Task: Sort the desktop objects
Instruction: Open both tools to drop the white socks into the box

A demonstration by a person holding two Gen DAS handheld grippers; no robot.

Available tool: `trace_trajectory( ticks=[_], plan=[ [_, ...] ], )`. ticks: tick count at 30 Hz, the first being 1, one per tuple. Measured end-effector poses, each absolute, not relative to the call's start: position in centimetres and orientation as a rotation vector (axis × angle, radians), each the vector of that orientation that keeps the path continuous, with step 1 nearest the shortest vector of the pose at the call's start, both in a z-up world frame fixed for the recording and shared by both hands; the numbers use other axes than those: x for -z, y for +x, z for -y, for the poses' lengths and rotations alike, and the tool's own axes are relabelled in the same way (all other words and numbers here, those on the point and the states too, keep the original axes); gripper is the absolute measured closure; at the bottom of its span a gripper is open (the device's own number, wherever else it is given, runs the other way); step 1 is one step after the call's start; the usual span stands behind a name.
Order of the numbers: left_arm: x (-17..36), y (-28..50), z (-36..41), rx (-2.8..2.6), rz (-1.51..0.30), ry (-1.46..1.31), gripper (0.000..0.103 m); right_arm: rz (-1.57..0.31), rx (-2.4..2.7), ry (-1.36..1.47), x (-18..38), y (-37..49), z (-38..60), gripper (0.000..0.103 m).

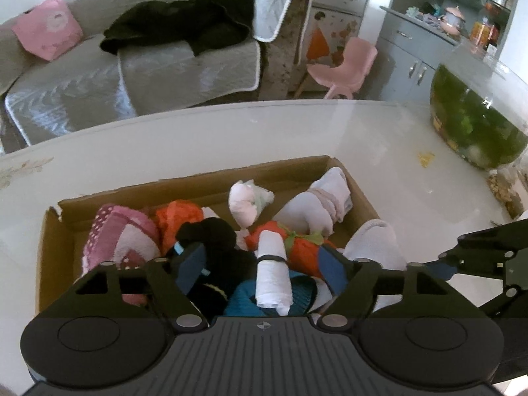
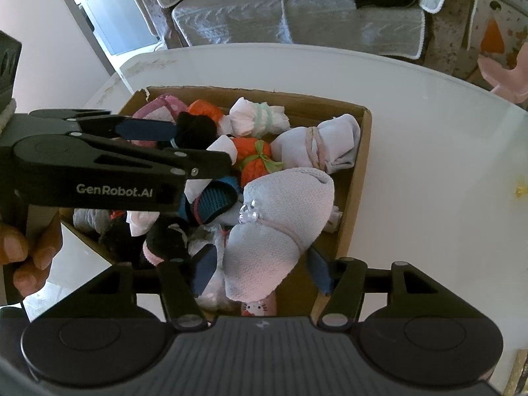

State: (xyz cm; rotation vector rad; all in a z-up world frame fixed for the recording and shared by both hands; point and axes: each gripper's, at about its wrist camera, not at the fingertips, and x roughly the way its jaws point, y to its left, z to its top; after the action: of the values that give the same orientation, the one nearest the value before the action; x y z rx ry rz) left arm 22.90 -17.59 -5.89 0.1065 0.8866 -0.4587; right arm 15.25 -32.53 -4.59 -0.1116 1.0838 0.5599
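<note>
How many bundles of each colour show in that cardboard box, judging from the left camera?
Left wrist view of the cardboard box, visible bundles only; others may be buried:
Pink bundle: 1
Orange bundles: 2
Black bundle: 1
White or pale bundles: 4
Teal bundle: 1
Total: 9

Brown cardboard box [image 1: 359, 194] sitting at the white table's [image 1: 379, 151] near edge; holding a pink polka-dotted sock [image 1: 112, 231], an orange bundle [image 1: 297, 247] showing green ties, a black roll [image 1: 211, 234], a pale lavender bundle [image 2: 280, 224].
</note>
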Motion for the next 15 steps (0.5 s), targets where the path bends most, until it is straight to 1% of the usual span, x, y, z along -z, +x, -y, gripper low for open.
trace_trajectory(
  ticks=[11,15],
  plan=[
    [5.3,21.5,17.0,0.418,-0.855,0.124,0.015,-1.066,-0.549,-0.110,3.9,14.8,32.7,0.038],
    [4.9,20.7,16.6,0.404,-0.840,0.138,0.014,-1.056,-0.546,-0.111,3.5,14.7,32.9,0.038]
  ],
)
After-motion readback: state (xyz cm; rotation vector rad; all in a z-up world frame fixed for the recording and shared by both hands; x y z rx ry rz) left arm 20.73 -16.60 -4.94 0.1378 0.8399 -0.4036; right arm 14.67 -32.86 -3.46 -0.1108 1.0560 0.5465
